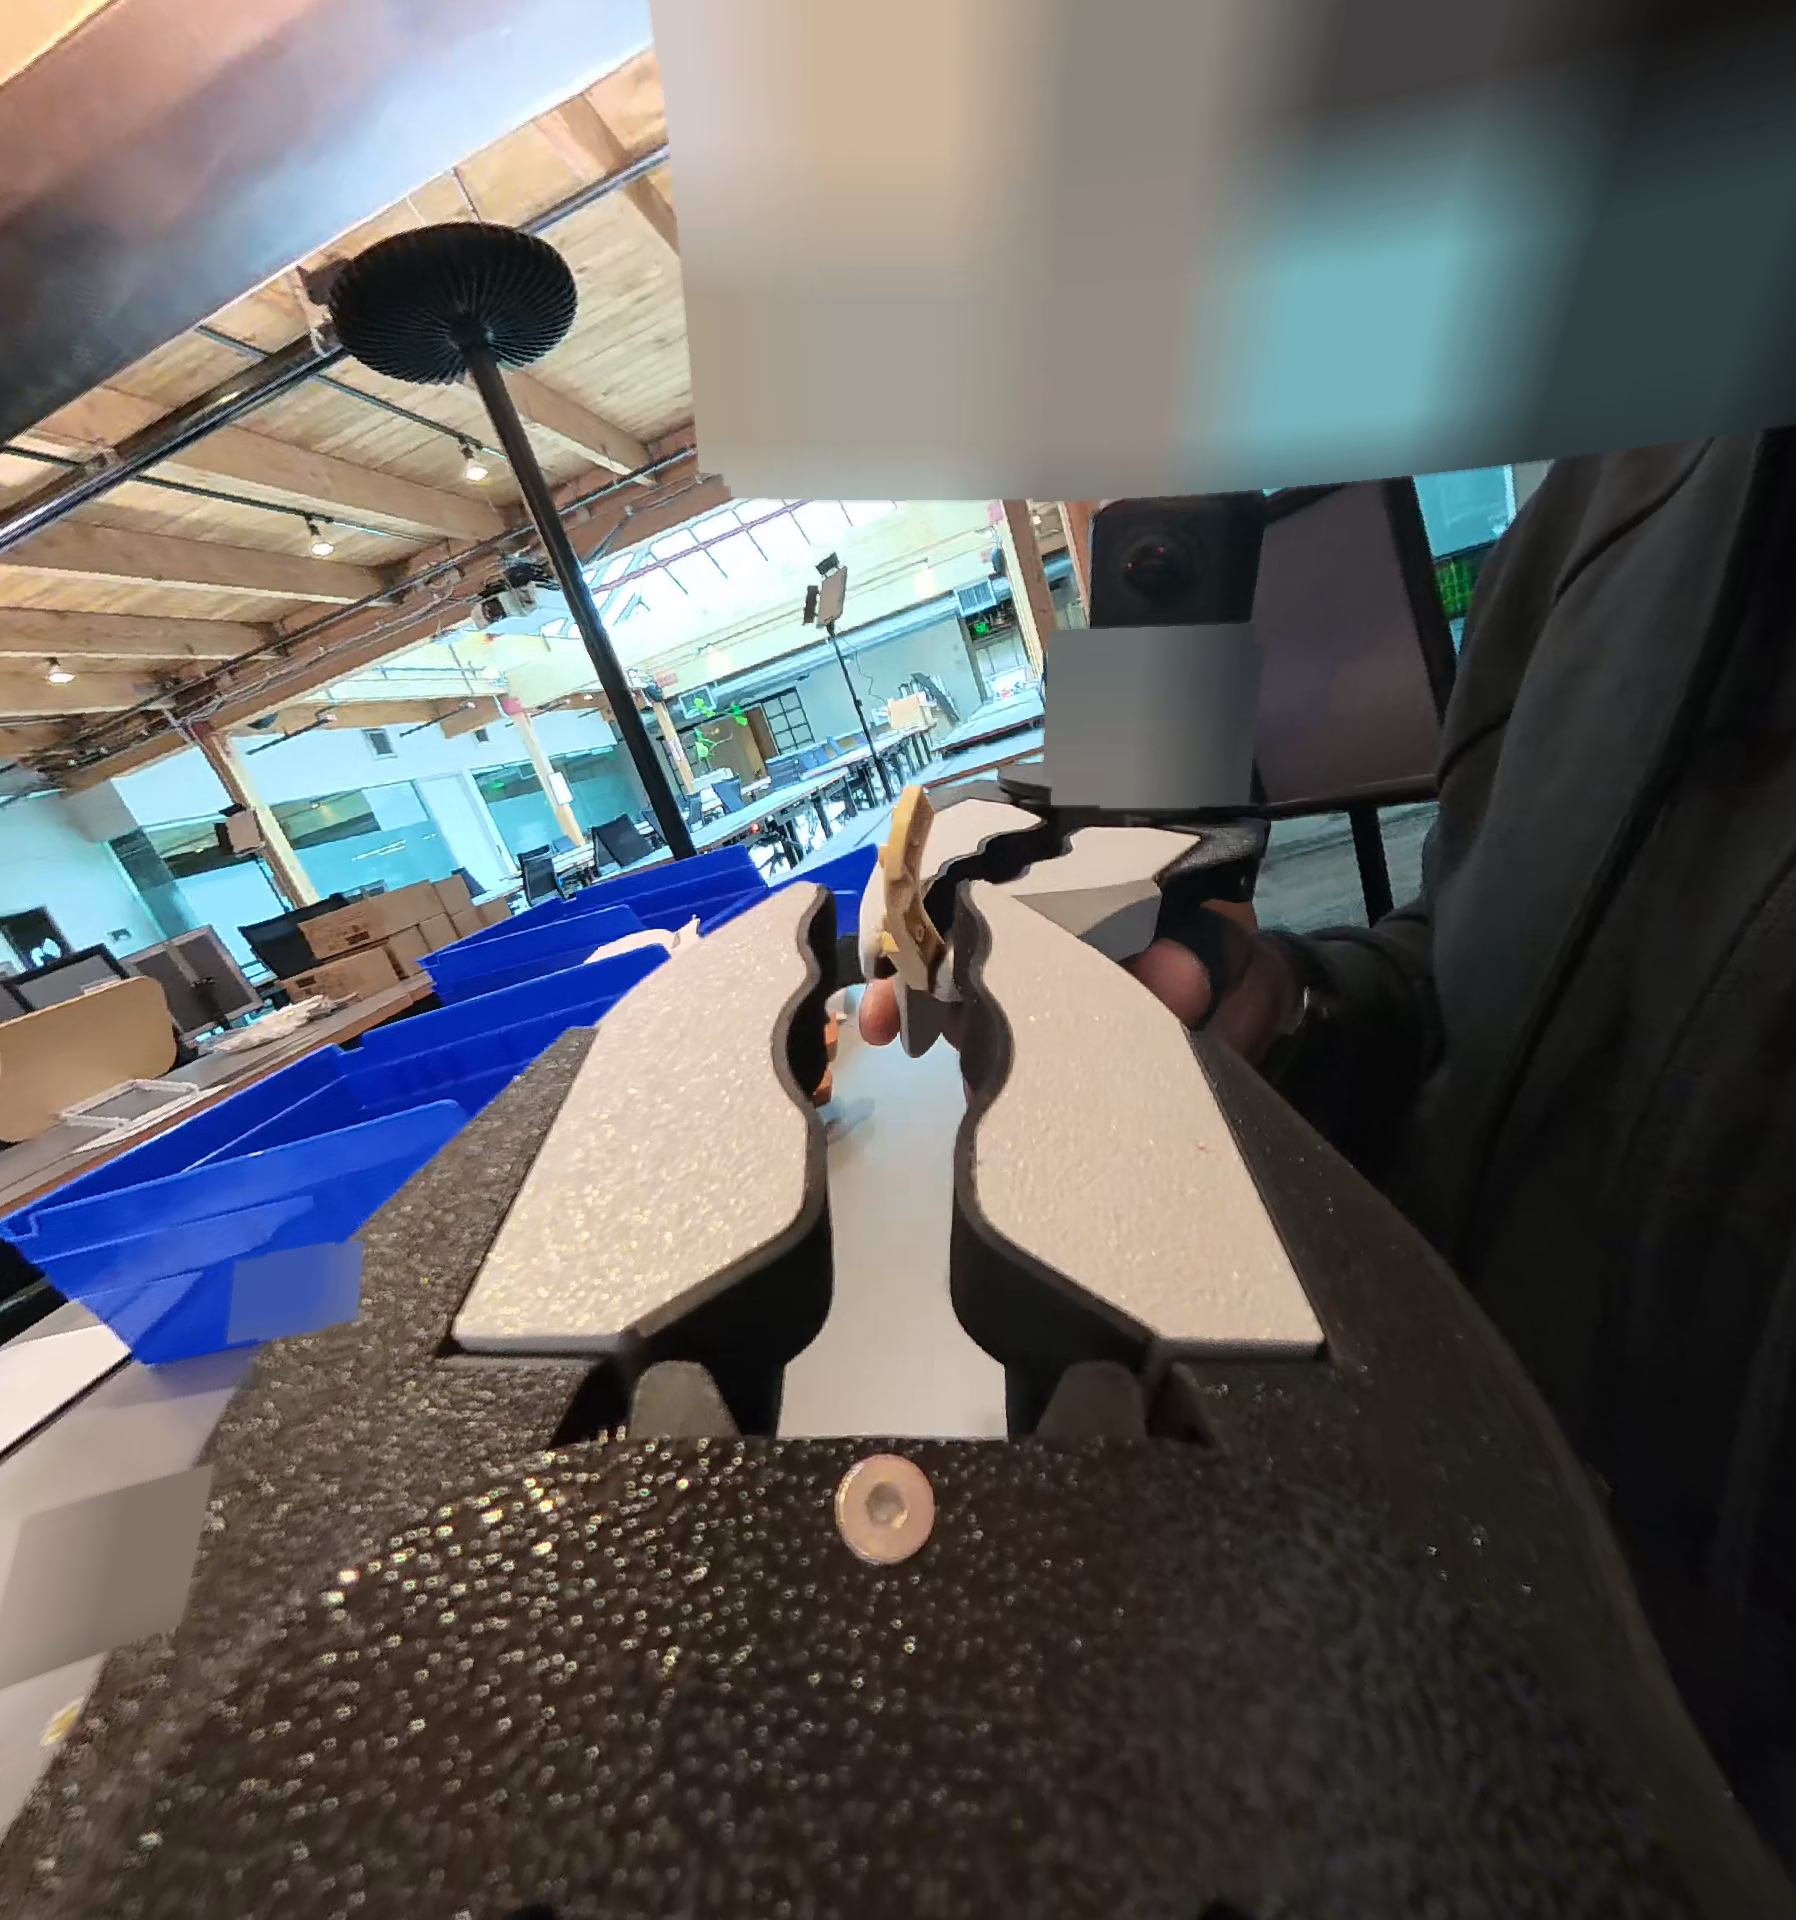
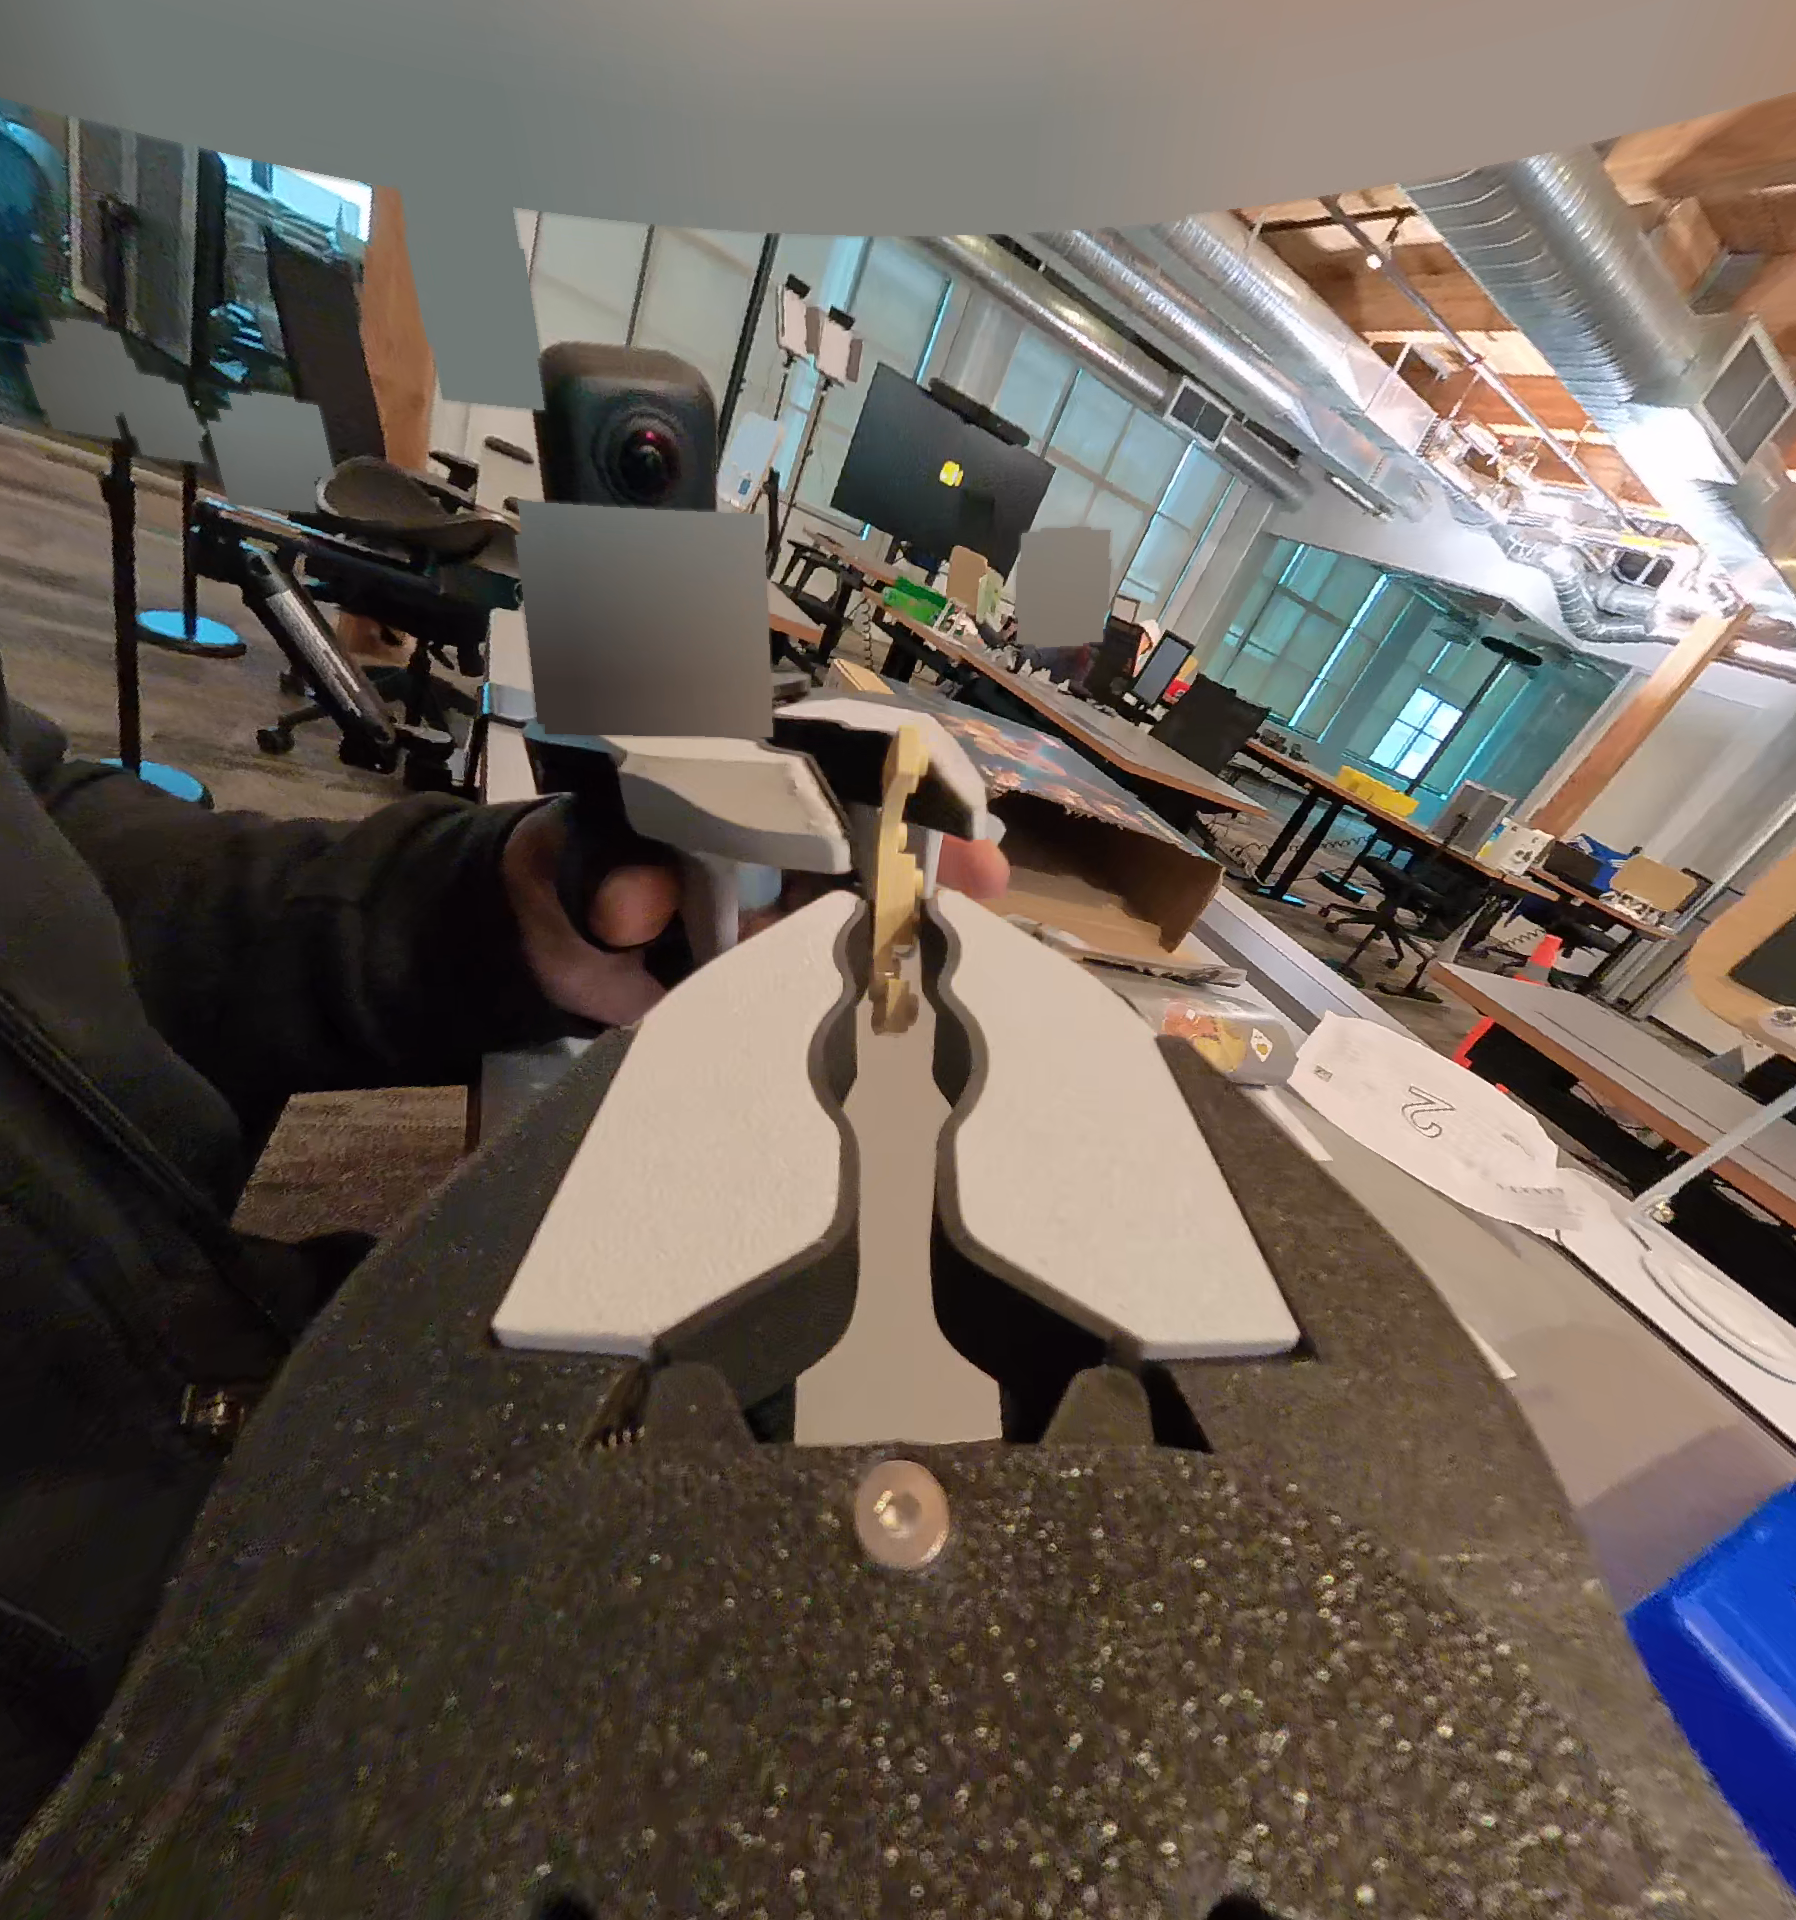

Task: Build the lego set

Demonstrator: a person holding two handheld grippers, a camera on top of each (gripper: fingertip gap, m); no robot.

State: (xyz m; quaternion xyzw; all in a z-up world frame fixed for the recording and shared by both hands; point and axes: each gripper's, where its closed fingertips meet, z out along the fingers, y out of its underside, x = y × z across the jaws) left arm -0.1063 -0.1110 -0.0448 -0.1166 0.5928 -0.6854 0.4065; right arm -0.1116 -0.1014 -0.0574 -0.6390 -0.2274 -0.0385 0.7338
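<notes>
In the left wrist view, our left tongs (image 1: 889, 966) stand spread, with a clear gap between the two grey fingers (image 1: 686, 1081). Just beyond their tips the right tongs (image 1: 941, 914) face us, pinching a flat tan plastic plate with studded notched edges (image 1: 909, 894). The plate stands nearly upright and lies close to our right-hand finger, but we see no pad of the left tongs pressing on it. A bare fingertip (image 1: 878, 1013) shows just under the plate. A row of blue plastic bins (image 1: 374, 1091) sits on the bench (image 1: 52, 1382) to the left, and a dark sleeve (image 1: 1600, 935) fills the right side.

In the right wrist view, our right tongs (image 2: 894, 966) are drawn close together on the lower end of the same tan plate (image 2: 894, 894), which rises upright from between the tips. The left tongs (image 2: 873, 800) meet its upper end from the opposite side, held by a hand (image 2: 603, 914). An open brown cardboard box (image 2: 1112, 862) and a white paper sheet (image 2: 1424, 1122) lie on the bench (image 2: 1652, 1382) to the right.
</notes>
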